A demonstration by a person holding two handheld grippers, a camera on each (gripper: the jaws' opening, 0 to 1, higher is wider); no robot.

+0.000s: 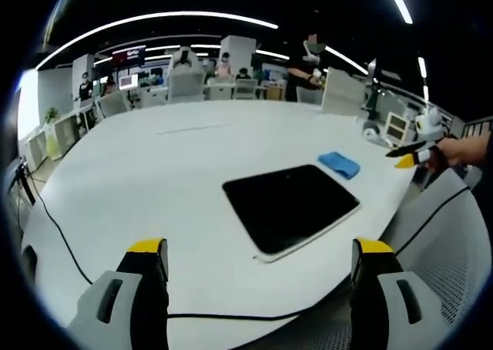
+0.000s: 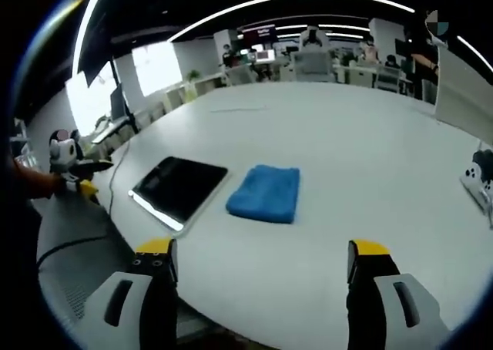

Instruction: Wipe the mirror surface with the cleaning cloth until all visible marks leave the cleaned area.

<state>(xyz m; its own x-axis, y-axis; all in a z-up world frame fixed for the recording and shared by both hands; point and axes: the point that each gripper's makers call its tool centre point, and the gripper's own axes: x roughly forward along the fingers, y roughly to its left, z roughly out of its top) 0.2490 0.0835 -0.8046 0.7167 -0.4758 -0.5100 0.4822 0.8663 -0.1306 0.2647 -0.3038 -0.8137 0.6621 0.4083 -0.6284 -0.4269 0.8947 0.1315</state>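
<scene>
Near the worktop's [image 1: 154, 165] curved front edge lies the mirror [image 1: 291, 206] — a dark, flat rectangular panel with a pale rim, its glass reflecting almost black in both views. No marks can be made out on it from either camera. Just beside it, further in from the edge and apart from it by a narrow strip of white surface, sits the cleaning cloth [image 2: 266, 193], a blue folded square lying flat; in the left gripper view it appears as a small blue patch beyond the mirror's far corner.

At the bottom of the left gripper view, the left gripper [image 1: 262, 250] hangs above the worktop's near edge with its yellow-tipped jaws wide apart and nothing between them. The right gripper [image 2: 262, 251] hangs over the worktop on the cloth's side, its jaws likewise spread with nothing held. Each gripper shows small at the margin of the other's view, held in a hand off the worktop's edge.

A black cable [image 1: 54, 227] trails across the worktop's left part and along its front edge. A small white device [image 2: 481, 182] rests near the far right edge in the right gripper view. Beyond the worktop stand office chairs, desks with screens and several people — all well apart from the mirror.
</scene>
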